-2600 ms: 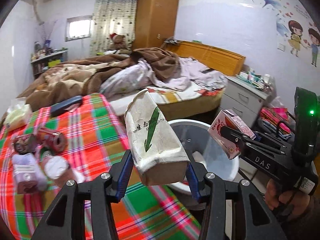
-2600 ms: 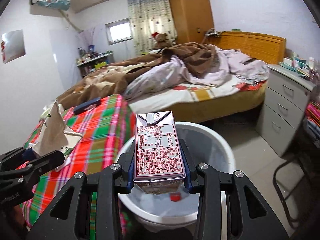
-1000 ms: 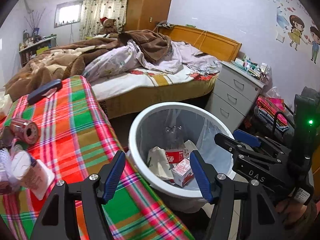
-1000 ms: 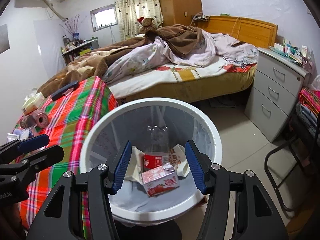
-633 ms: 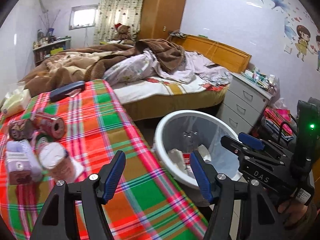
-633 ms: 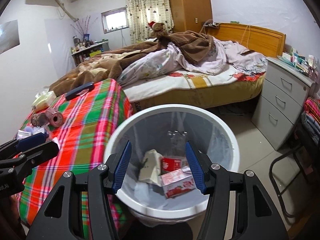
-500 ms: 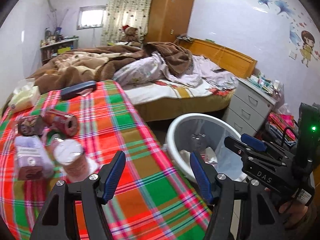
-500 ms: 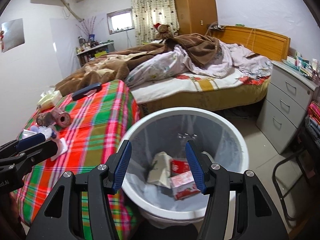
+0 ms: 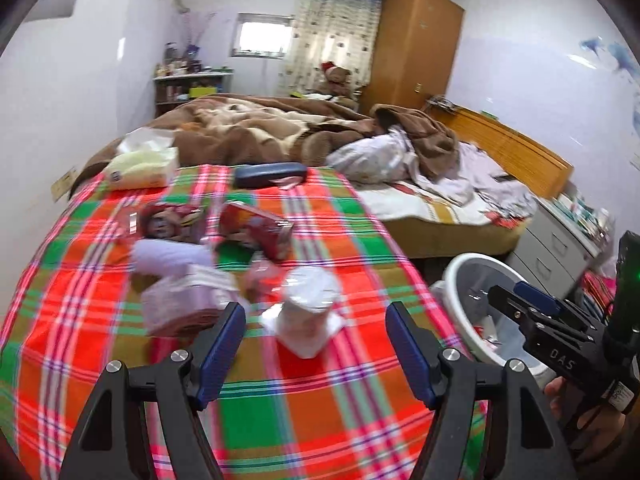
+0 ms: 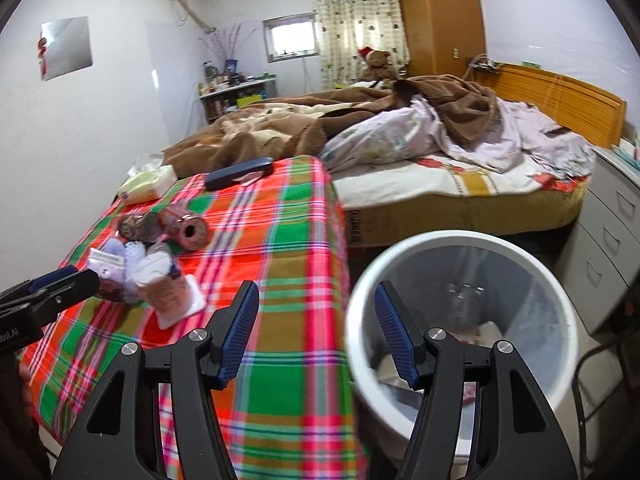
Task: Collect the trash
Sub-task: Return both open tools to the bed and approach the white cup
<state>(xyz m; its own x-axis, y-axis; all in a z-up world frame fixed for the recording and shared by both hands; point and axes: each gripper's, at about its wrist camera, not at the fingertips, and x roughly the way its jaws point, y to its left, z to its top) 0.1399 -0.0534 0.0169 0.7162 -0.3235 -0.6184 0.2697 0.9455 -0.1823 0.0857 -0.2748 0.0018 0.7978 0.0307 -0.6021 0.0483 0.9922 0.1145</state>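
Both grippers are open and empty. My left gripper [image 9: 316, 340] hovers over the plaid table [image 9: 320, 420], facing a white paper cup [image 9: 308, 312] lying just ahead of its fingers. A pink-white carton [image 9: 184, 300], a red carton [image 9: 256, 230] and crushed cans [image 9: 168, 222] lie beyond. My right gripper [image 10: 316, 336] sits over the table's right edge, beside the white trash bin [image 10: 464, 240], which holds several discarded items. The cup [image 10: 164, 284] and a can [image 10: 188, 232] also show in the right wrist view.
A tissue pack [image 9: 140, 168] and a dark blue case [image 9: 270, 174] lie at the table's far end. A bed with a brown blanket [image 9: 280, 128] stands behind. A grey drawer unit [image 10: 608, 248] stands right of the bin.
Both grippers let the paper bag and milk carton drop into the bin, then swung left from the bin toward the table. The left one now faces the remaining trash.
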